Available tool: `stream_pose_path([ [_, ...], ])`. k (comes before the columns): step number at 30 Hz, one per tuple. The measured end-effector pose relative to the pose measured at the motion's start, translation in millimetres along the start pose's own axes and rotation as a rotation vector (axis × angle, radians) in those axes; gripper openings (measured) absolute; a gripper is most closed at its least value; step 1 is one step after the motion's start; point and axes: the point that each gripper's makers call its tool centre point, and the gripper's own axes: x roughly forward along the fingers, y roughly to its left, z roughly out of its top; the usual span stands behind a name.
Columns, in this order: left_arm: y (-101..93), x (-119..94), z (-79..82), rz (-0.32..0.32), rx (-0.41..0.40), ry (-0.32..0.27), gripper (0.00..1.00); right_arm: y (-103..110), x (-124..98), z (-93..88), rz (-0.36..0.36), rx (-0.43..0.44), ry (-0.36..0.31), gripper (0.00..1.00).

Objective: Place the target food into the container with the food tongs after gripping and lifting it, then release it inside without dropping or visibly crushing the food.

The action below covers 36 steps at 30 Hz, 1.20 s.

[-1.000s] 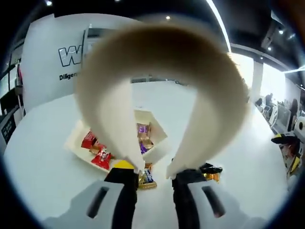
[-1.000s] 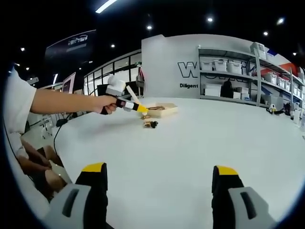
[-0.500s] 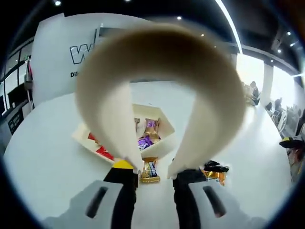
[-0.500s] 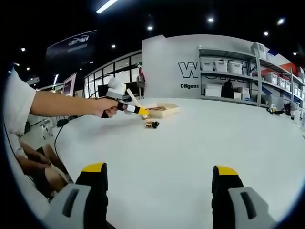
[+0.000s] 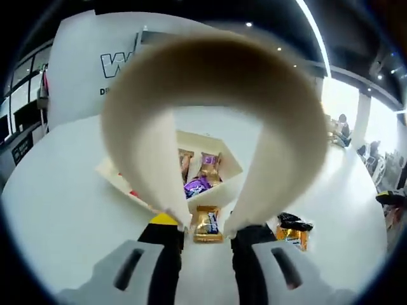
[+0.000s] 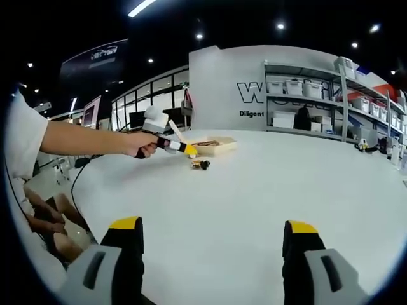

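Your left tool (image 5: 206,230) is clamped on the food tongs (image 5: 210,95), whose cream loop arches up in front of the camera while their two arms run down into the tool's jaws; the tong tips cannot be made out in the left gripper view, so whether they hold anything is not clear. Your right tool (image 6: 213,238) stands open and empty over bare white surface (image 6: 254,190), well away from the work. The nearest food is the gold-wrapped candy (image 5: 207,223) lying on the surface just outside the near wall of the container (image 5: 232,168), a pale open box with purple and brown wrapped pieces (image 5: 202,178) already inside. More wrapped sweets (image 5: 292,230) lie off to the right. To do this step well, I'd bring the tips down on either side of the gold piece, across its narrow width, and squeeze only enough to carry it. Lift clear of the box wall before moving over, then lower it onto a free patch inside and ease the tongs apart.
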Motion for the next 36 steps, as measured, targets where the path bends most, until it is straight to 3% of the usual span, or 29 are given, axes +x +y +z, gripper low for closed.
stream_pose_path([
  [6, -0.4, -1.7, -1.4, -0.009, -0.001, 0.006, 0.2, 0.8, 1.2, 1.0, 0.002, -0.007, 0.003, 0.89],
  [9, -14.7, -7.5, -5.5, -0.056, -0.007, 0.022, 0.17, 1.6, 2.1, 1.9, 0.003, -0.008, 0.002, 0.89],
  [12, -21.5, -15.8, -8.5, -0.064, 0.113, 0.047, 0.18, 5.8, 4.9, 3.9, 0.014, -0.01, -0.002, 0.89],
  [15, -20.2, -18.6, -9.4, -0.061, 0.074, 0.044, 0.18, 8.8, 5.6, 5.5, 0.02, -0.019, -0.004, 0.89],
  [21, -22.2, -28.8, 5.6, -0.085, 0.054, 0.012, 0.18, 9.1, 5.0, 4.6, 0.022, -0.015, -0.006, 0.89],
  [24, -19.6, -33.7, 27.7, -0.083, 0.058, -0.037, 0.19, 9.5, 5.3, 5.3, 0.023, -0.013, -0.01, 0.89],
  [30, -9.6, -26.9, 45.7, -0.085, 0.088, -0.049, 0.2, 10.0, 6.9, 6.5, 0.026, -0.012, -0.011, 0.89],
  [34, -4.7, -19.2, 50.0, -0.09, 0.095, -0.052, 0.2, 5.6, 5.7, 4.7, 0.016, -0.007, -0.009, 0.89],
  [36, -1.9, -12.0, 45.3, -0.087, 0.099, -0.026, 0.19, 4.1, 5.3, 4.1, 0.012, -0.006, -0.006, 0.89],
])
